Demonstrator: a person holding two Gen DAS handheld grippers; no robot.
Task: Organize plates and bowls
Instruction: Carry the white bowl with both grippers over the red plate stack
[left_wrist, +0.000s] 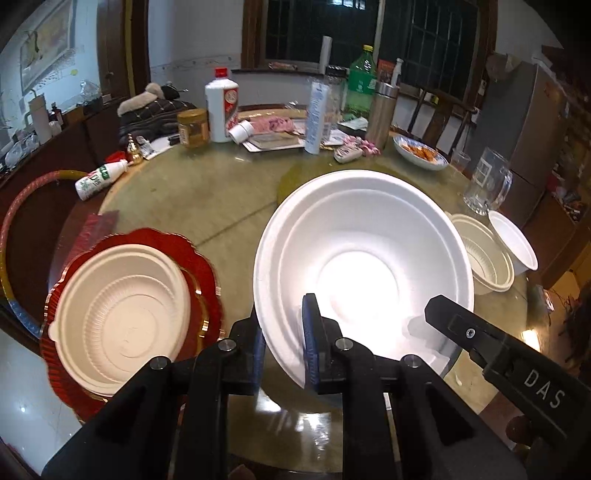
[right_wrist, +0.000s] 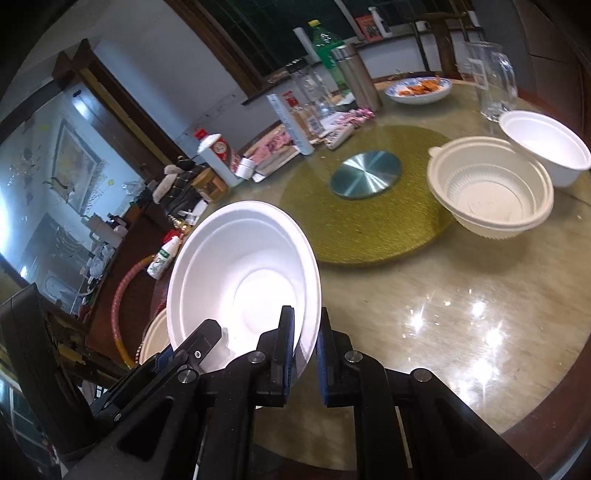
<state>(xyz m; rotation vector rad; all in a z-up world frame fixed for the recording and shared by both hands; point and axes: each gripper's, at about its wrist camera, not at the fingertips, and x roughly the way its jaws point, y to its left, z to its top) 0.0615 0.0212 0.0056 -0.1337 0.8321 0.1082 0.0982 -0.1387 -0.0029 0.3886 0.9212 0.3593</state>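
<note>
A large white foam bowl (left_wrist: 362, 258) hangs tilted above the round table (left_wrist: 221, 206), held at two sides of its rim. My left gripper (left_wrist: 284, 347) is shut on the bowl's left rim. My right gripper (right_wrist: 304, 354) is shut on the right rim of the same bowl (right_wrist: 243, 266), and one of its fingers (left_wrist: 454, 325) shows in the left wrist view. At the left, a cream plate (left_wrist: 122, 314) lies on a red scalloped plate (left_wrist: 199, 266). At the right, a cream ribbed bowl (right_wrist: 491, 192) stands beside a smaller white bowl (right_wrist: 546, 147).
A green round mat (right_wrist: 369, 229) with a metal disc (right_wrist: 365, 173) covers the table's middle. Behind it stand bottles, a jar, a steel flask (left_wrist: 382, 114), a glass mug (left_wrist: 487, 181) and a dish of orange food (left_wrist: 419, 151). A coloured hoop (left_wrist: 22, 206) leans at the left edge.
</note>
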